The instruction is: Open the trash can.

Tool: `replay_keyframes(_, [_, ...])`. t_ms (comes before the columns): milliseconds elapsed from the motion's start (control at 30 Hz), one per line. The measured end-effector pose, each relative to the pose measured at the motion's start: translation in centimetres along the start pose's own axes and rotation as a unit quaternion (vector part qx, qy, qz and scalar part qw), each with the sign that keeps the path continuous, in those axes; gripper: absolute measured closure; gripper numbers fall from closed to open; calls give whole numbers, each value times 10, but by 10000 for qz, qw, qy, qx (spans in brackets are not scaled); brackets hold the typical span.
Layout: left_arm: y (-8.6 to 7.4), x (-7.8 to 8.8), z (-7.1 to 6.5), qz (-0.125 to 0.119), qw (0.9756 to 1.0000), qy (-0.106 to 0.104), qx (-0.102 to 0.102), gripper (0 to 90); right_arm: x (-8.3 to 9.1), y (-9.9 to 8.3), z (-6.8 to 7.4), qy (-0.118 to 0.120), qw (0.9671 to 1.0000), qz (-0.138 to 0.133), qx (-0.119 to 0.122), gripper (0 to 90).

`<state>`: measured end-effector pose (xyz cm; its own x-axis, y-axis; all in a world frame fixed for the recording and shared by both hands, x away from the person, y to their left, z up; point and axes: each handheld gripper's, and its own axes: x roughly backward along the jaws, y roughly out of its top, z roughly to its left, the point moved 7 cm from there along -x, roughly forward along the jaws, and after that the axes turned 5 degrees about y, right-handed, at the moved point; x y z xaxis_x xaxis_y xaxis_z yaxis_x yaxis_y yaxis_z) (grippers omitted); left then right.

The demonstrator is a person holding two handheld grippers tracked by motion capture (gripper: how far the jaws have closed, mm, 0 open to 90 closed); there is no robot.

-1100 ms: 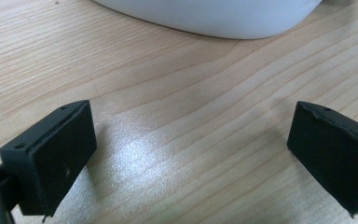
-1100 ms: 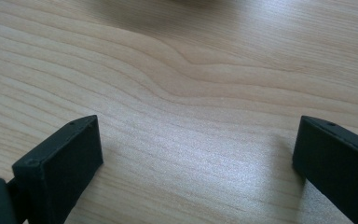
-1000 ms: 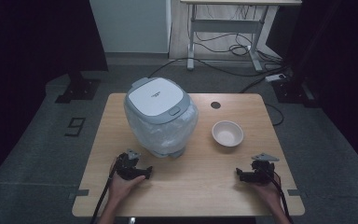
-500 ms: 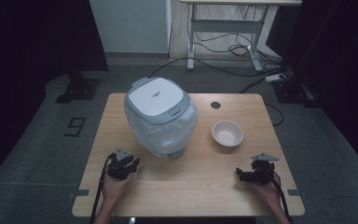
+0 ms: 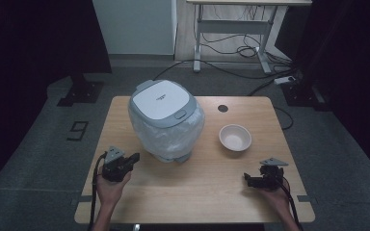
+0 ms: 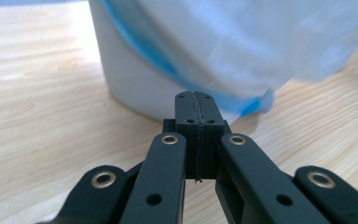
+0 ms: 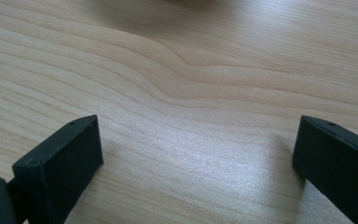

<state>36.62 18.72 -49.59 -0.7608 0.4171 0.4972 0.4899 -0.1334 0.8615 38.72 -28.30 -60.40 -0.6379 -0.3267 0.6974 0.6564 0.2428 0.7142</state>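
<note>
Two grippers: one in each hand, at the near edge of the table (image 5: 207, 192).
Left gripper (image 5: 134, 158): held in the person's left hand (image 5: 110, 188), pointing toward the rice cooker (image 5: 166, 120); tips near its base, not touching.
Left jaws: have just been closing, now pressed together with nothing between them; in the left gripper view the pads (image 6: 196, 116) meet face to face in front of the cooker's white wall.
Rice cooker: middle-left of the table, lid down, body wrapped in clear plastic film (image 6: 261, 42).
Right gripper (image 5: 247, 180): low over bare wood at the right, well apart from the cooker.
Right jaws: wide apart, only tabletop between them.
Bowl (image 5: 234, 137): white, upright, right of the cooker, apart from it.
</note>
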Motion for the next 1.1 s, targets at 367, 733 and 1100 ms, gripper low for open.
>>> replay_keyframes(367, [59,31,-22,-653,9972,-337,-126,900,0,0,0,-8,10000,-6,-5,10])
replay_keyframes(733, [111,40,-55,-1022,9914,-781,-244,900,1,0,1,-8,10000,-20,-9,16])
replay_keyframes(1100, [128,22,-68,-911,9909,-947,-274,900,1,0,1,-10,10000,-19,-13,16])
